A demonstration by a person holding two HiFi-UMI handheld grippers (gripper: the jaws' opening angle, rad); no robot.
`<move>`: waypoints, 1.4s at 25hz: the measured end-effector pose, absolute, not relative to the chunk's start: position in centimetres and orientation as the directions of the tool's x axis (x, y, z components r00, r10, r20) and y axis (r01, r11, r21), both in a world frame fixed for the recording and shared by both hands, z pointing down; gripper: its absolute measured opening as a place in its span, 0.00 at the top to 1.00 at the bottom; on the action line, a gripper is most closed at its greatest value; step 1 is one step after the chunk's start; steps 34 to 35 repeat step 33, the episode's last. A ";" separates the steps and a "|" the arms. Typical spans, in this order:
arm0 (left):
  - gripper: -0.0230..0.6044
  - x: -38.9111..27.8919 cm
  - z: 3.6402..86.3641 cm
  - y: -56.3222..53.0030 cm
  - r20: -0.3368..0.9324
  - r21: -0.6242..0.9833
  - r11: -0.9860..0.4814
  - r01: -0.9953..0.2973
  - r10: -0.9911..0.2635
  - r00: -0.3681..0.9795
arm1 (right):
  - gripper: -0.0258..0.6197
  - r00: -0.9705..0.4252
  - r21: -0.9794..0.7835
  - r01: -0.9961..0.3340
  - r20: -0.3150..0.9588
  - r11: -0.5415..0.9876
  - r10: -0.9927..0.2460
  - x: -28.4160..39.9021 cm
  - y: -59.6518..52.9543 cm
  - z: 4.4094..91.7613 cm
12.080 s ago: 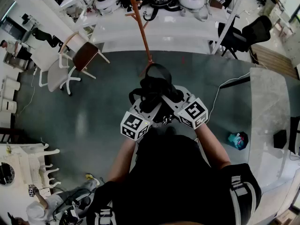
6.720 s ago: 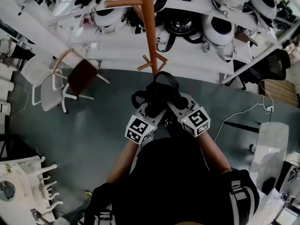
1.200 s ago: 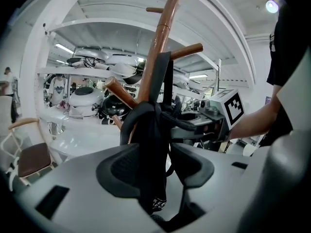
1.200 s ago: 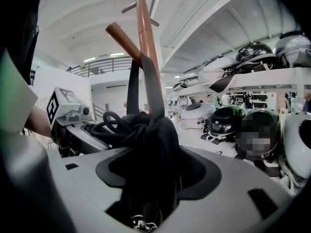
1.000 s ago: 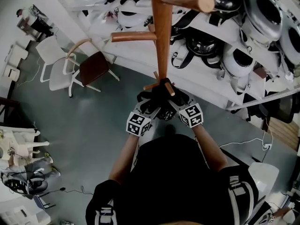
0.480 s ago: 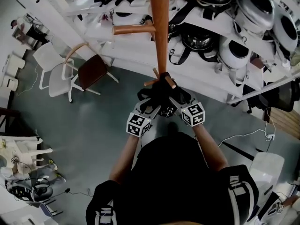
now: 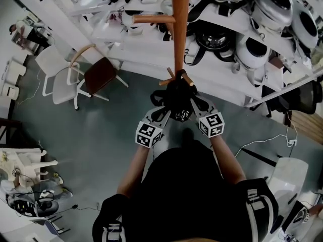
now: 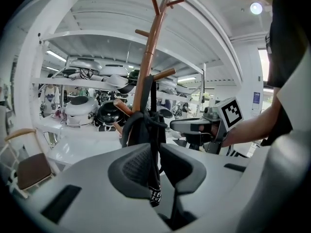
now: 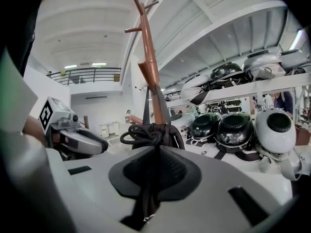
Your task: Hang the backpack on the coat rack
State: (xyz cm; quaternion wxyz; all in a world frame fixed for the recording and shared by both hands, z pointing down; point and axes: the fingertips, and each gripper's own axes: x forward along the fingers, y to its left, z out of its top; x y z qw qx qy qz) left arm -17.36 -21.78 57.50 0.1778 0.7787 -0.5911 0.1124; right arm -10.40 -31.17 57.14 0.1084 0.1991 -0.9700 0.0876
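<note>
Against the pole of the coat rack [image 7: 178, 39], just under its lowest pegs at centre frame, sits the black backpack [image 7: 177, 97]. The left gripper [image 7: 162, 112] and right gripper [image 7: 196, 109] are closing their jaws, each pinching one of its straps [image 9: 153, 178].

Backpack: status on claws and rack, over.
Left claw closing, strap between jaws. Right claw closing on its strap. Backpack up against rack by lower pegs; hooked or not, can't tell. Nothing in the way.
</note>
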 end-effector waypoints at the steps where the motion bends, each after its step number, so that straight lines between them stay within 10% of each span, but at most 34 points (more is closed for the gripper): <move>1: 0.86 -17.4 57.5 -21.3 0.386 0.141 -0.240 -0.961 -0.880 0.276 | 0.92 -0.893 -0.123 -0.414 0.245 0.902 -0.377 -10.4 -30.8 57.2; 35: 0.91 -17.8 58.8 -12.5 0.399 0.128 -0.308 -0.943 -0.854 0.333 | 0.94 -0.847 -0.094 -0.495 0.272 0.864 -0.456 -10.0 -22.5 58.5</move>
